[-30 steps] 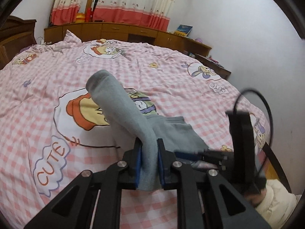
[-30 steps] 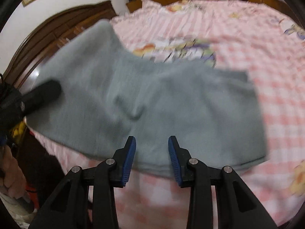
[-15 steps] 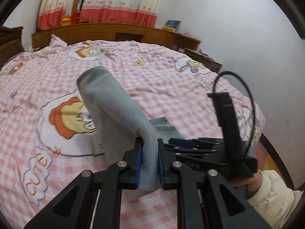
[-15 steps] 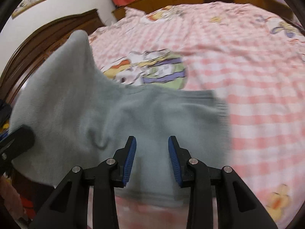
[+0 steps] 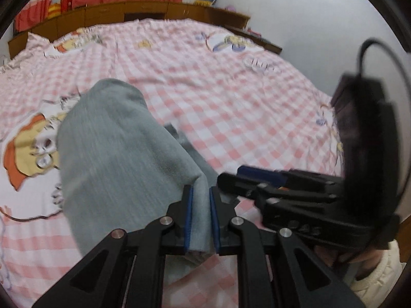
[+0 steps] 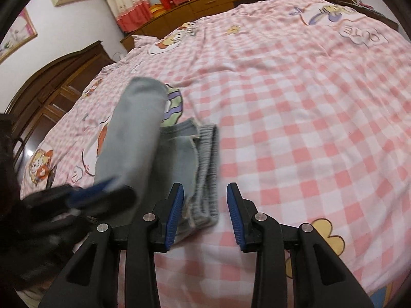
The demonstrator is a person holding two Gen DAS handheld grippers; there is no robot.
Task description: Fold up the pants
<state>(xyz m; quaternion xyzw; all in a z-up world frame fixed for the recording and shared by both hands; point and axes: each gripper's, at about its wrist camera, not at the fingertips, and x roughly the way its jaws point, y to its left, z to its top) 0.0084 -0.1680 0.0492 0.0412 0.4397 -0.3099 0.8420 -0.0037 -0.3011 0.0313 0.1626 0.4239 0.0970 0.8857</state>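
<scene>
The grey pants (image 5: 115, 154) lie bunched on the pink checked bed. My left gripper (image 5: 200, 218) is shut on a fold of them and lifts it into a hump. In the right wrist view the pants (image 6: 133, 138) rise at left, with the ribbed waistband (image 6: 208, 169) lying folded on the sheet. My right gripper (image 6: 204, 218) is open, its left pad over the waistband edge, holding nothing. The right gripper also shows in the left wrist view (image 5: 246, 179), close to the right of the left one. The left gripper shows blurred in the right wrist view (image 6: 102, 187).
The pink checked bedsheet (image 6: 308, 128) with cartoon prints spreads far and right. A dark wooden headboard (image 6: 51, 84) stands at the left. Wooden cabinets (image 5: 154, 12) and curtains line the far wall. A white wall (image 5: 321, 12) runs along the bed's right side.
The pants have been gathered from a wide spread into a narrow bundle. Both grippers have come close together. My right gripper has swung right, off the cloth's middle to its waistband edge.
</scene>
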